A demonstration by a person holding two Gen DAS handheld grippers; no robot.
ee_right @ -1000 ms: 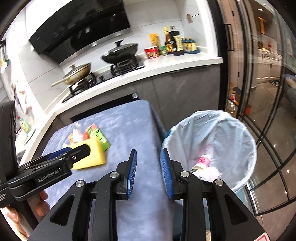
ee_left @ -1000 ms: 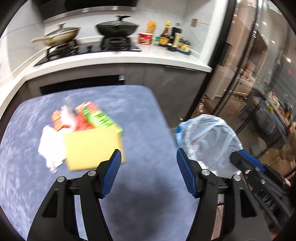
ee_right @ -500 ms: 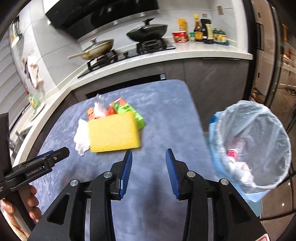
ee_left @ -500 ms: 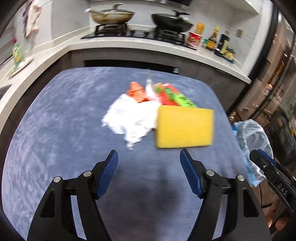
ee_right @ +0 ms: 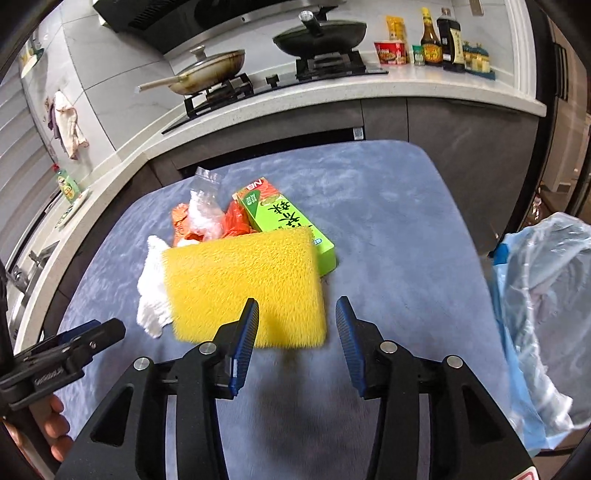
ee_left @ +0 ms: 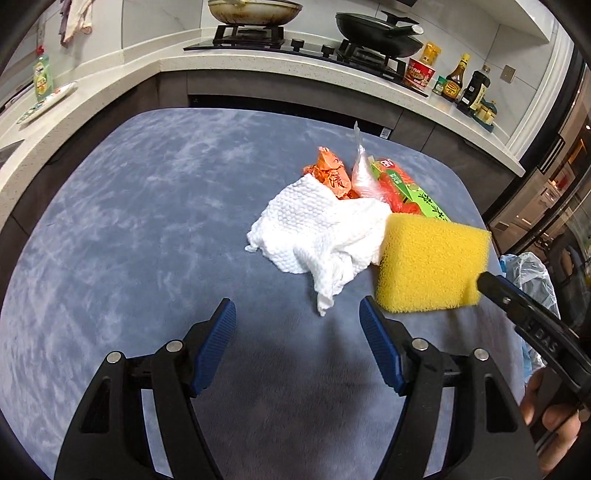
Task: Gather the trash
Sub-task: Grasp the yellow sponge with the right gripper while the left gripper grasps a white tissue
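Observation:
A pile of trash lies on the blue-grey table [ee_left: 147, 229]: a crumpled white paper towel [ee_left: 317, 232], a yellow sponge [ee_left: 430, 264], an orange wrapper [ee_left: 332, 177], a clear plastic bag [ee_left: 364, 177] and a green and red carton [ee_left: 413, 194]. My left gripper [ee_left: 297, 341] is open and empty, just in front of the towel. My right gripper [ee_right: 295, 328] is open and empty, just in front of the sponge [ee_right: 243, 284], its left finger overlapping the sponge's near edge. The carton [ee_right: 286, 219] lies behind the sponge. The bin with a clear liner [ee_right: 546, 306] stands off the table's right edge.
A kitchen counter [ee_right: 369, 90] runs behind the table with a hob, two pans [ee_right: 317, 33] and several sauce bottles [ee_right: 439, 40]. A dish soap bottle [ee_left: 42, 75] stands on the left counter. Glass doors are at the right.
Both grippers have swung left from the bin toward the trash pile and come closer to it. The right gripper has opened wider.

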